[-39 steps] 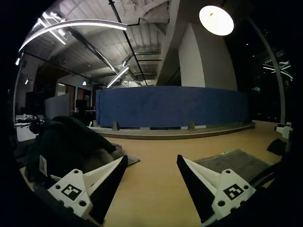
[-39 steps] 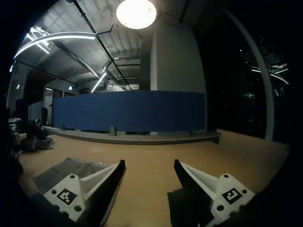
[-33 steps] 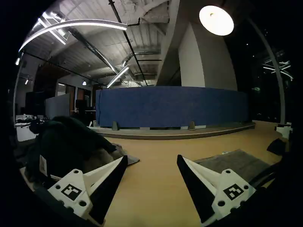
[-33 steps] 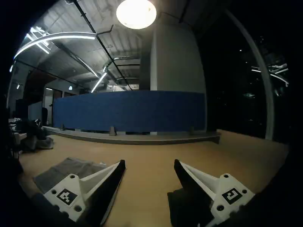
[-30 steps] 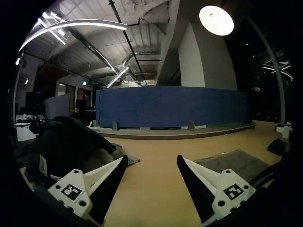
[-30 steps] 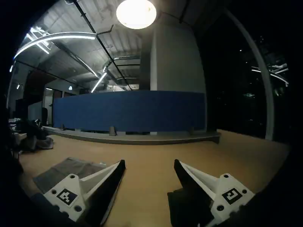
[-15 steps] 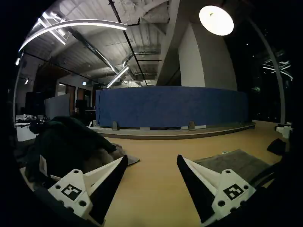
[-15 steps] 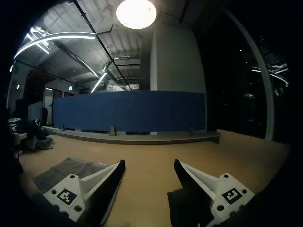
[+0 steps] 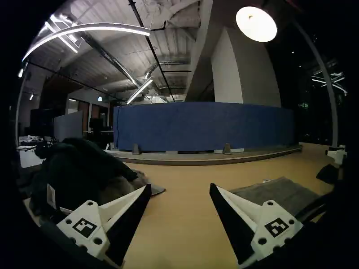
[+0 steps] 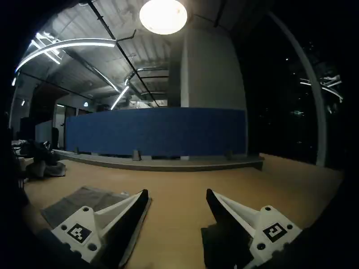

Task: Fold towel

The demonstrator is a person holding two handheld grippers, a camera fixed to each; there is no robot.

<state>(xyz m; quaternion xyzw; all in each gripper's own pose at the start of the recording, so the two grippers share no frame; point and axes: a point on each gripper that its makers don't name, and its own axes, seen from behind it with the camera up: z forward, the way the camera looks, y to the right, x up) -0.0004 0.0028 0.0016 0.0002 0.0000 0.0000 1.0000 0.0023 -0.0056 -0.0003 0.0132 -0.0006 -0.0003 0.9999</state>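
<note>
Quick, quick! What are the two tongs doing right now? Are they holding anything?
Left tongs: open, holding nothing.
Right tongs: open, holding nothing.

Left gripper [image 9: 179, 186] w/ jaws apart, low over the counter [image 9: 188, 177]; grey towel [image 9: 280, 192] flat beyond its right finger, dark cloth heap [image 9: 76, 172] at view's left, blue partition [image 9: 202, 126] behind.

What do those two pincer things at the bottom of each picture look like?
The left tool and the right tool look alike: each has two white plastic fingers tapering to a point, with black inner pads. Every finger base carries a square black-and-white marker and small screw holes.
</note>
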